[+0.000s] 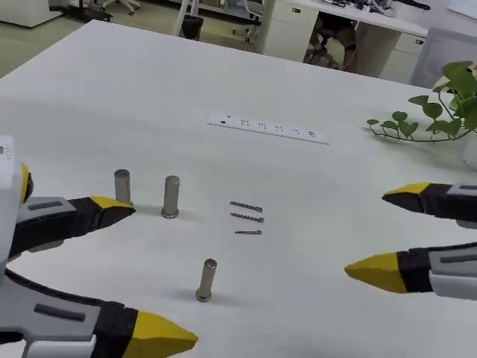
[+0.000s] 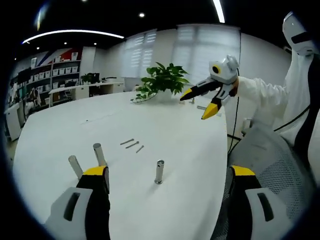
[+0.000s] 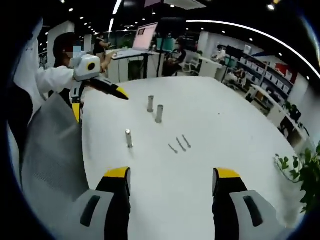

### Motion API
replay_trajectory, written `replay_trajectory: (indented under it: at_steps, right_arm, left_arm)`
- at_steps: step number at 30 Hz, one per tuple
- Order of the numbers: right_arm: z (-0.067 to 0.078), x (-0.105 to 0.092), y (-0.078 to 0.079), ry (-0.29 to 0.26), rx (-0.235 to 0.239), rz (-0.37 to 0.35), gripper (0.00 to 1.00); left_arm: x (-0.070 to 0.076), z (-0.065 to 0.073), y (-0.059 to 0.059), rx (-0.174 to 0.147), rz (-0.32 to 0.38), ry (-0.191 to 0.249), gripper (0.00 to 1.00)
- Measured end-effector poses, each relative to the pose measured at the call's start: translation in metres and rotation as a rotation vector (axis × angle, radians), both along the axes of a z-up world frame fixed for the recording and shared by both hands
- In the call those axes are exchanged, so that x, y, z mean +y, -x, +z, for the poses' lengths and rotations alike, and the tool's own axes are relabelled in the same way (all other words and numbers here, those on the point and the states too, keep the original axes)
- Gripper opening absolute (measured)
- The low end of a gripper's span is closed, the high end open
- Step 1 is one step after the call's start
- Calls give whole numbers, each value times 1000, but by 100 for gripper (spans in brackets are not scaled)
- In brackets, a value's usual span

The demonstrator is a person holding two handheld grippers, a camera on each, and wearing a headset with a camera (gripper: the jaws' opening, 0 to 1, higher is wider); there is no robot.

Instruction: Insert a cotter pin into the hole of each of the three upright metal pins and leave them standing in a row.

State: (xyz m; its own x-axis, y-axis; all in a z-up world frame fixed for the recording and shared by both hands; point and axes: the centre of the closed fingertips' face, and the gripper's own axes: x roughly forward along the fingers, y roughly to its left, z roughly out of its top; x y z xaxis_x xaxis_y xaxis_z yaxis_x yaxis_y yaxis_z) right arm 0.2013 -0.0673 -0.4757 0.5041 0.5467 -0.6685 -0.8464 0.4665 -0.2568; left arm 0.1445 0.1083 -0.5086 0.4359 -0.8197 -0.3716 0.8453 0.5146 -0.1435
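Three upright metal pins stand on the white table (image 1: 89,97): one at the far left (image 1: 122,186), one beside it (image 1: 171,196), and a third nearer me (image 1: 206,280). Three cotter pins (image 1: 247,217) lie flat, side by side, to the right of the two far pins. My left gripper (image 1: 160,274) is open and empty, its upper jaw tip close beside the leftmost pin. My right gripper (image 1: 368,231) hangs open and empty to the right of the cotter pins. The left gripper view looks between its own jaws at the near pin (image 2: 159,171) and the cotter pins (image 2: 132,144). The right gripper view looks at the pins (image 3: 159,113) and the cotter pins (image 3: 179,145).
A white power strip (image 1: 267,126) lies across the table beyond the pins. A leafy green plant (image 1: 440,112) sits at the far right. Desks and chairs stand past the table's far edge.
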Motion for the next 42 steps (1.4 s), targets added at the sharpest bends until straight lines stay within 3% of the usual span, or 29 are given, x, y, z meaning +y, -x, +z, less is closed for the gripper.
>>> replay_trajectory:
  at_steps: [1,5,9,13,17,19,23,28,30,42]
  right_arm:
    - [0,1,-2,11,-11,10,57]
    - [-2,4,-18,62,12,67,52]
    - [-6,18,-29,82,20,131,46]
    - [-13,38,-31,97,47,227,38]
    - [-22,52,-39,146,59,298,31]
    - [-29,62,-42,164,71,354,27]
    - [-51,76,-52,213,126,399,16]
    - [-75,80,-59,283,179,444,19]
    - [-83,81,-60,305,202,454,15]
    - [-121,84,-74,413,256,492,7]
  left_arm:
    - [2,-1,0,-5,14,-13,99]
    - [1,3,2,-3,31,6,99]
    - [-1,7,8,1,25,15,99]
    - [3,6,7,0,49,5,99]
    - [8,6,5,5,75,18,99]
    - [11,5,3,2,92,11,99]
    - [16,5,0,1,121,14,97]
    - [18,9,0,-13,155,8,96]
    - [19,10,1,-15,152,0,96]
    - [24,6,0,0,156,-9,92]
